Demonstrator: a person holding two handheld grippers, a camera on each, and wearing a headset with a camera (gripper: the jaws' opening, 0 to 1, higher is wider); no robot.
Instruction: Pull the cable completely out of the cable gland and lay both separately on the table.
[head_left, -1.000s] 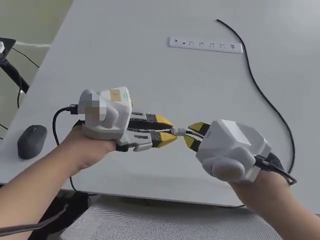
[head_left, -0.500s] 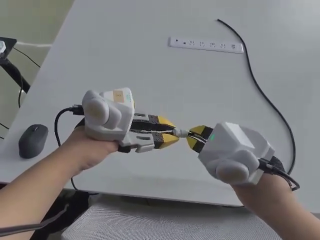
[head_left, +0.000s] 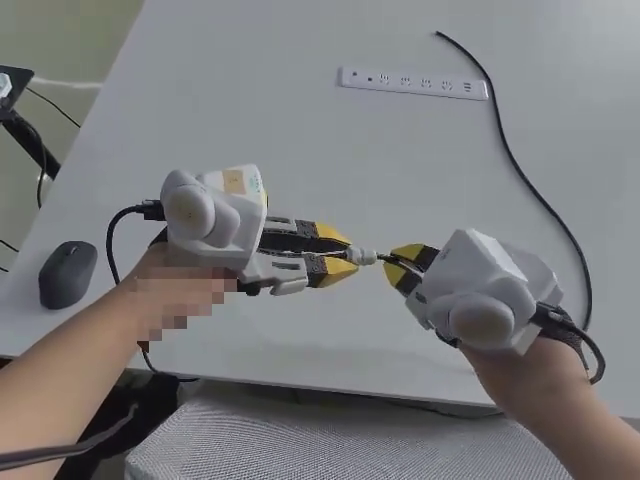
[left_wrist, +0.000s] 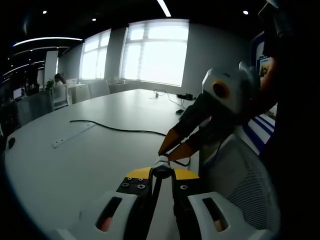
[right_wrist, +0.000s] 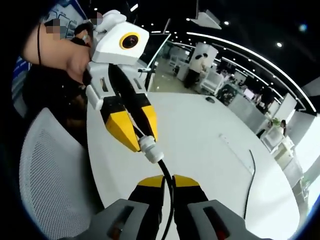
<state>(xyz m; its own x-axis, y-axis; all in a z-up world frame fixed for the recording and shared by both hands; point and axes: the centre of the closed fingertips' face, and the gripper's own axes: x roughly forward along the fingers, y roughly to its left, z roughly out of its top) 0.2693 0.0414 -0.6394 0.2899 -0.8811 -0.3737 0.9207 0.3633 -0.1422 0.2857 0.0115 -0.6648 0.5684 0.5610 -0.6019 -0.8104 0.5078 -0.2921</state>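
In the head view the left gripper (head_left: 345, 266) is clamped on the white cable gland (head_left: 364, 258). The right gripper (head_left: 398, 268) pinches the black cable (head_left: 381, 260) just beside it, and both are held in the air above the table (head_left: 250, 120) near its front edge. The left gripper view puts the gland at the very tips of its yellow pads (left_wrist: 136, 174), so a hard tug could twist it out of that shallow hold. The right gripper view has the cable running from the gland straight into jaws closed on it. If the sheath slides there, the pull gains nothing, and a sudden release could fling either piece onto the mesh chair (head_left: 300, 440).
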